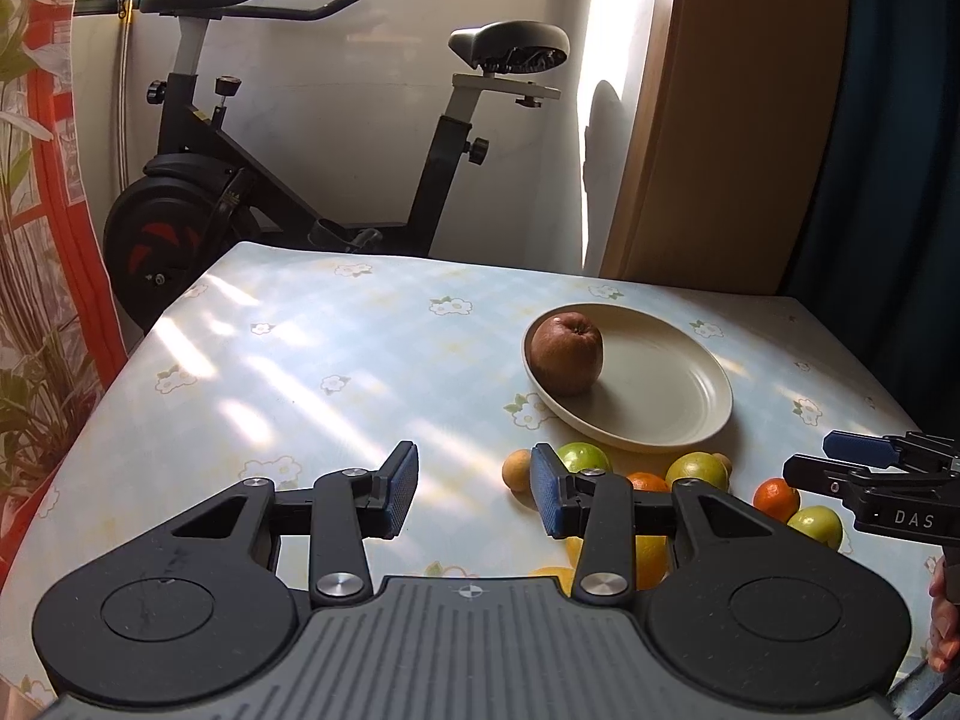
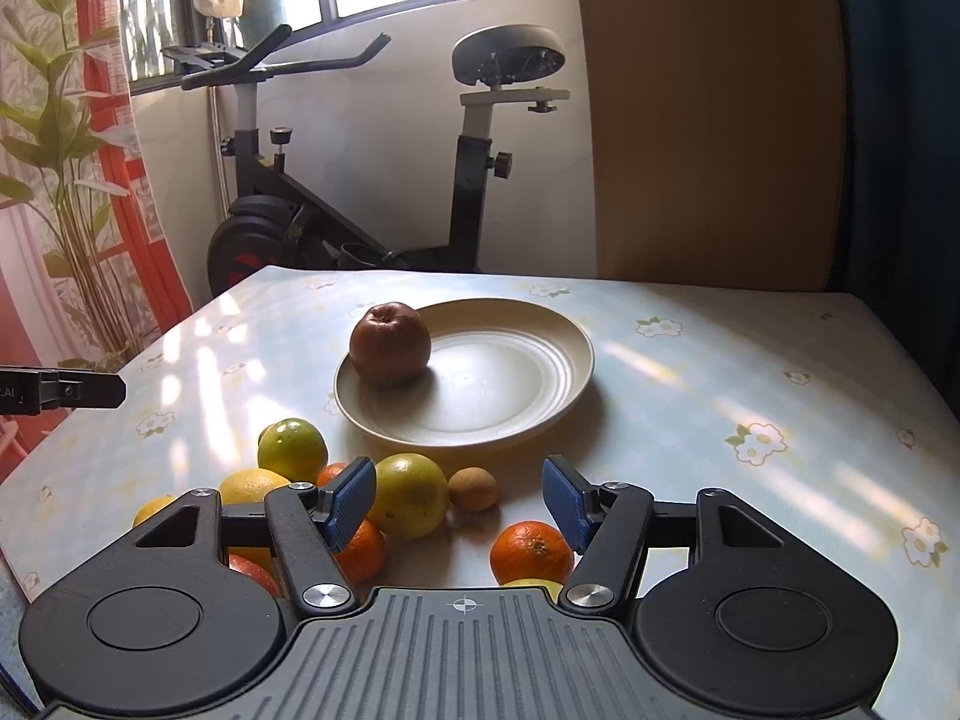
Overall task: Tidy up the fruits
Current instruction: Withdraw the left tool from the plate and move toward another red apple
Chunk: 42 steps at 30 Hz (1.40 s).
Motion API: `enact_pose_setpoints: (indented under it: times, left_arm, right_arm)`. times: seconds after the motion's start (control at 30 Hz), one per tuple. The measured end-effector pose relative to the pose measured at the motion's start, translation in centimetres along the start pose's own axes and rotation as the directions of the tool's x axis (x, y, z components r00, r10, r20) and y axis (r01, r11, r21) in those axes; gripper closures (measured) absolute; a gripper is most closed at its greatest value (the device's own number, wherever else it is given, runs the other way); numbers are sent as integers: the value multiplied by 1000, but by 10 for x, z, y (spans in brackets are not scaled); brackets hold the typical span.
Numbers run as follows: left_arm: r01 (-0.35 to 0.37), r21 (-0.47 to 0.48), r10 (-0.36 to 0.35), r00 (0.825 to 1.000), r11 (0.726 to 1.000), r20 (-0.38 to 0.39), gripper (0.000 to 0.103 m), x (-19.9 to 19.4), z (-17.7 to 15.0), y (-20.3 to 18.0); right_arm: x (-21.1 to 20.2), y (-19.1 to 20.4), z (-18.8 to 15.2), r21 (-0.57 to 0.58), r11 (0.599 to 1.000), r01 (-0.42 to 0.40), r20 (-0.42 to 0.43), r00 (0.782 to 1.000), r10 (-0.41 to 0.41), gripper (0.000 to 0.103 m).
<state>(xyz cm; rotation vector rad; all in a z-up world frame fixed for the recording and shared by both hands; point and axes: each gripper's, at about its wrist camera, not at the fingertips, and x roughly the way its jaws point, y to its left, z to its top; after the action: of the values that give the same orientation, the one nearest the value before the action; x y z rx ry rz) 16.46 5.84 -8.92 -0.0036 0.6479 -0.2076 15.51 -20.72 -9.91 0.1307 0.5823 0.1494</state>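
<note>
One apple (image 2: 390,343) sits on the left part of the plate (image 2: 540,360); every other fruit lies loose on the table (image 2: 720,360), in a cluster just before the plate's near rim.

From the left of the right wrist view: the left gripper (image 1: 474,489) is only a dark tip at the frame's edge there. Its own view shows the jaws apart and empty, over bare cloth left of the pile, one pad (image 1: 543,480) close beside a small tan fruit (image 1: 516,469).

Next comes the pile: yellow citrus (image 2: 252,483) partly hidden under the gripper's frame, a green lime (image 2: 293,449), an orange (image 2: 360,549) tucked behind the left pad, and a large yellow-green citrus (image 2: 411,495). Right of that is a little brown fruit (image 2: 474,489), then a mandarin (image 2: 531,552) lying apart from the rest.

The right gripper (image 2: 459,504) hangs released above that stretch, nothing between its pads.

The mandarin looks the easiest pick: it stands clear, so neither finger would knock a neighbour. It is probably light, with a soft, dimpled skin that grips well but dents under a hard squeeze. Take it across its widest girth, pads level with the middle. The round fruits may roll if nudged. The glossy lime and big citrus are likely firmer, heavier and more slippery.
</note>
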Motion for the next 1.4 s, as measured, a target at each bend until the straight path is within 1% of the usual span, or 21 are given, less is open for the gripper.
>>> enact_pose_setpoints:
  times: [0.3,0.7,0.83,0.9,0.97,1.13,1.27,1.4]
  left_arm:
    - [1,12,-1,1000,1000,0,60,-2,-2,-2]
    - [17,0,-17,1000,1000,-25,59,-3,-9,0]
    - [26,-7,-26,999,1000,-46,58,0,-11,0]
    - [32,-8,-33,998,999,-55,56,1,-13,-1]
    - [41,-12,-41,997,999,-66,48,2,-16,-4]
    - [56,-11,-56,994,998,-98,48,5,-23,-7]
    - [63,-12,-64,993,998,-97,48,3,-22,-8]
    - [54,-13,-55,993,998,-102,48,2,-26,-10]
  right_arm:
    - [-2,-2,0,2,1000,6,6,1000,-6,45]
    - [-5,-4,-7,13,1000,8,-3,1000,-8,45]
    - [-3,-2,-11,7,1000,6,-10,1000,-6,45]
    - [-3,-2,-12,7,1000,4,-14,1000,-4,45]
    - [-3,-2,-13,8,1000,2,-14,1000,-2,45]
    - [-5,-1,-15,11,1000,-4,-15,1000,4,45]
    - [-5,3,-18,6,1000,-11,-27,1000,11,45]
    - [-7,11,-21,-1,1000,-26,-33,999,26,45]
